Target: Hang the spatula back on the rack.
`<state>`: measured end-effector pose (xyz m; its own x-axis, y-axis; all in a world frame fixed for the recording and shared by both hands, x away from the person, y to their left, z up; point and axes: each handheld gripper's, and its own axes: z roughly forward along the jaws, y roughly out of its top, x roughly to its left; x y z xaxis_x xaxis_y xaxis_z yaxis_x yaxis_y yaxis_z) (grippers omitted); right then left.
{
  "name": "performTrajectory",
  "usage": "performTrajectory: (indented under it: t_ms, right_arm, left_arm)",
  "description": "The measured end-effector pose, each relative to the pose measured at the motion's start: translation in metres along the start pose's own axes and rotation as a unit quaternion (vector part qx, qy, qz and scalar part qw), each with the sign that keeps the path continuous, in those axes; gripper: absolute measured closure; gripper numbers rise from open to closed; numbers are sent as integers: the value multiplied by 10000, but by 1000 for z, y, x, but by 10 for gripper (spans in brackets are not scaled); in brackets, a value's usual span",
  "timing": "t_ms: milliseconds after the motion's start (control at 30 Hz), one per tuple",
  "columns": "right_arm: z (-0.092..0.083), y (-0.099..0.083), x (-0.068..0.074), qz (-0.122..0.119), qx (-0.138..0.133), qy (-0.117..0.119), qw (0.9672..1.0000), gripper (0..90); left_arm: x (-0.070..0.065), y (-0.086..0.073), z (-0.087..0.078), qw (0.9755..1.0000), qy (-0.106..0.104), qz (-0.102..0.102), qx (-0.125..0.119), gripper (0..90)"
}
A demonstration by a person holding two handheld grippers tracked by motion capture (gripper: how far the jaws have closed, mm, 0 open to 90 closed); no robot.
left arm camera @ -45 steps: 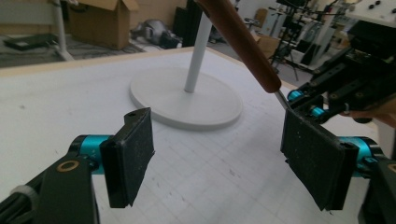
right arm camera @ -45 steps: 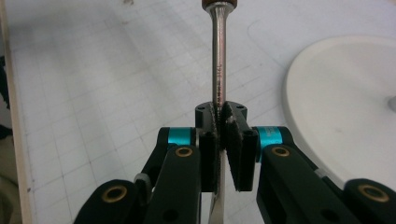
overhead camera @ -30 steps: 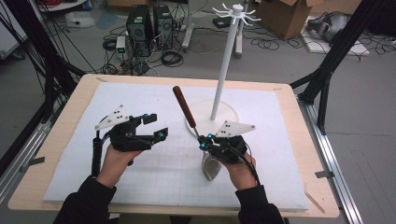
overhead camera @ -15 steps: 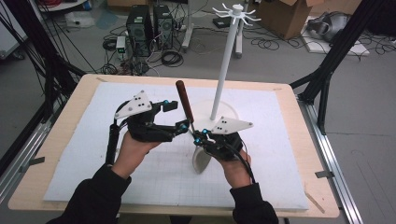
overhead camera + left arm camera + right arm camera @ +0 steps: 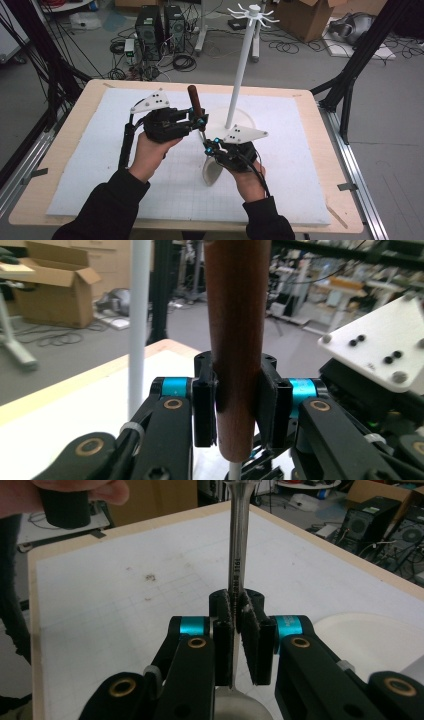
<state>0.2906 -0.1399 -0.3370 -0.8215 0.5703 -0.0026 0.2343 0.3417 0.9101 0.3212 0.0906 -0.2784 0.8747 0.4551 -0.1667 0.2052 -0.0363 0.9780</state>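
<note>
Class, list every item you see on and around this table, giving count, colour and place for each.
ladle: one, steel bowl and shaft, held over the mat between both grippers
wooden handle: one, brown, the ladle's upper end
stand: one, white pole with hooks on a round base, back of the mat
mat: one, white, covering the table
table: one, light wood
computer towers: two, black, on the floor behind
cardboard box: one, brown, floor at back right
left gripper: one, black, shut on the wooden handle
right gripper: one, black, shut on the ladle's shaft

High view looks forward and down over the whole surface [image 5: 300,200]. Each gripper view peers close along its own fingers. All three share the wooden-handled ladle [image 5: 194,102], near 12 o'clock of centre.
</note>
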Motion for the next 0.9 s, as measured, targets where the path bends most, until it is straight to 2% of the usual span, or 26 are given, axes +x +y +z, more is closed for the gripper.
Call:
performTrajectory:
  t_ms: [33,67,200,233,267,300,333,400,500,567,633,667,700,733,767,900]
  right_arm:
    - [0,0,0,0,0,0,10000,844]
    - [0,0,0,-22,-77,41,10000,843]
    - [-2,0,0,-29,-146,121,9998,841]
    - [-3,0,-2,-19,-229,260,9994,830]
    - [-3,-1,-5,-84,-456,450,9979,661]
    - [-4,-1,-5,-109,-549,454,9974,579]
    - [-4,-1,-6,-199,-661,574,9960,528]
    - [-3,0,-7,-312,-814,746,9934,463]
    - [-2,1,-7,-372,-868,865,9918,451]
    - [-1,0,-7,-360,-824,806,9927,478]
    - [0,1,-3,-385,-815,568,9943,539]
    - [0,1,-3,-385,-815,568,9943,539]
    - [0,2,1,-372,-833,468,9947,567]
    - [2,2,7,-423,-855,272,9951,623]
    - [3,2,9,-469,-869,205,9949,637]
    - [8,1,13,-276,-858,-44,9959,695]
  left_arm:
    - [0,0,0,10000,0,0,0,727]
    - [1,1,-1,9999,-147,-44,-65,731]
    - [2,2,-4,9995,-267,-44,-133,733]
    - [1,3,-5,9994,-302,-58,-174,734]
    - [0,5,-6,9992,-352,18,-166,734]
    - [0,5,-6,9992,-352,18,-166,735]
    - [-1,6,-7,9988,-439,143,-161,735]
    - [-2,7,-8,9980,-579,166,-184,734]
    - [-2,7,-9,9973,-687,168,-187,734]
    - [-2,7,-10,9971,-708,210,-163,734]
    - [-3,7,-11,9974,-659,271,-137,734]
    - [-3,7,-11,9974,-659,271,-137,733]
    - [-3,7,-11,9974,-639,298,-125,733]
    - [-4,7,-10,9976,-612,295,-137,734]
    - [-4,7,-10,9976,-612,295,-137,734]
    - [-6,6,-8,9979,-562,309,-112,733]
